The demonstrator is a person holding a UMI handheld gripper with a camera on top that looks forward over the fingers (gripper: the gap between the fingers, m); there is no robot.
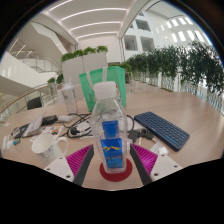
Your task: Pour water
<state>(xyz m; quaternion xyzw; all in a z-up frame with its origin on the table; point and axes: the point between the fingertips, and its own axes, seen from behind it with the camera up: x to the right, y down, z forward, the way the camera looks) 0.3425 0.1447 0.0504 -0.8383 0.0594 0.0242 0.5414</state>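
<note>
The bottle [110, 125] stands upright between the two fingers of the gripper [113, 160]. It is a clear plastic bottle with a white cap and a blue label around its lower half. Its base sits over a red disc [116, 171] that lies on the table [190, 125] at the near edge.

The left pad [84, 157] and the right pad [143, 157], both magenta, flank the lower part of the bottle. The pads lie close to the bottle's sides, but whether they press on it or leave a gap cannot be told from this view.

To the left of the bottle, near the left finger, a white cup [47, 145] with a handle rests on the table. Beyond the cup, toward the left edge of the table, lies a cluster of dark cables and small devices [50, 124]; their exact kinds cannot be told.

To the right of the bottle a dark keyboard [162, 128] lies flat on the table, set at an angle, well apart from the bottle.

Directly behind the bottle, at the far edge of the table, stands a green chair [113, 78]. Beyond it are white planters [88, 66] with green plants. A row of taller plants [180, 65] runs along the right side of the room, before large windows.
</note>
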